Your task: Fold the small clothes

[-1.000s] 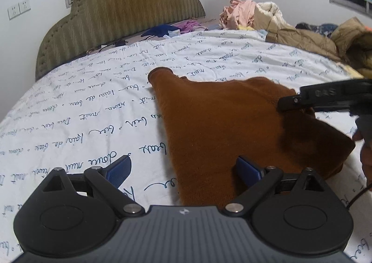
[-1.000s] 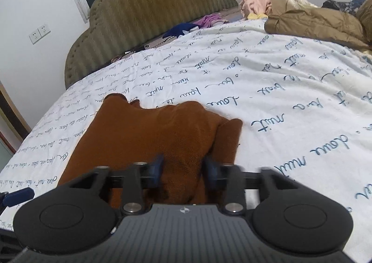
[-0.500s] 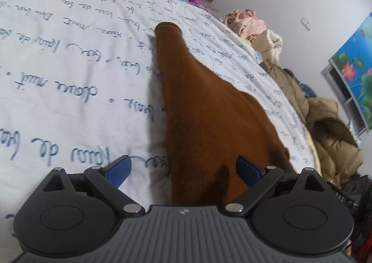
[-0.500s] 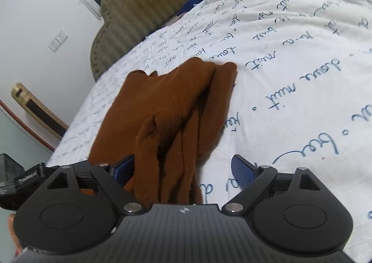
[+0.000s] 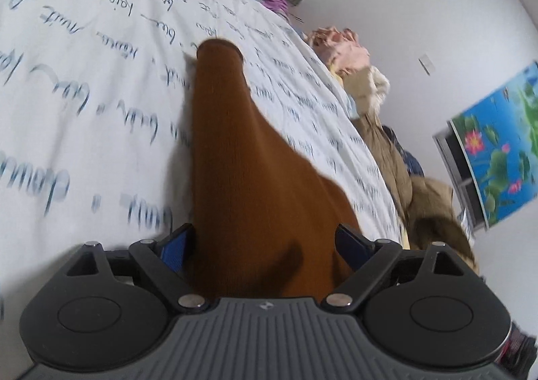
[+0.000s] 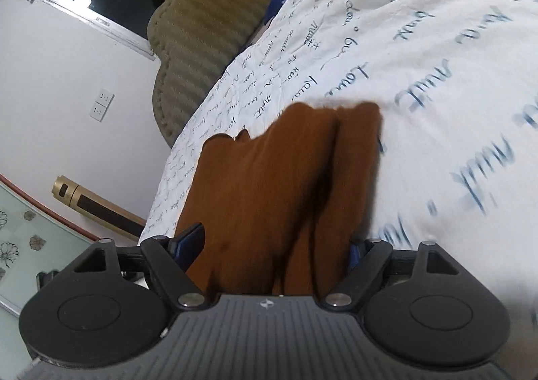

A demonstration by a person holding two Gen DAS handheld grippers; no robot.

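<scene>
Brown garment (image 5: 242,185) lies on the bed sheet (image 5: 84,111), running from bottom centre upward in both views. Left tool (image 5: 265,245) and right tool (image 6: 269,245) straddle it, spread, jaws just narrowing — likely lining up a grasp for folding.

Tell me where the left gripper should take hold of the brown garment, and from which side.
Grip the brown garment at its wide near edge, between the left gripper fingers already straddling it; come from this near end. The far cuff is narrow and distant.

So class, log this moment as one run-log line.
left tongs: closing, brown garment between | right tongs: closing, garment between | bedsheet: garment lying on it
</scene>
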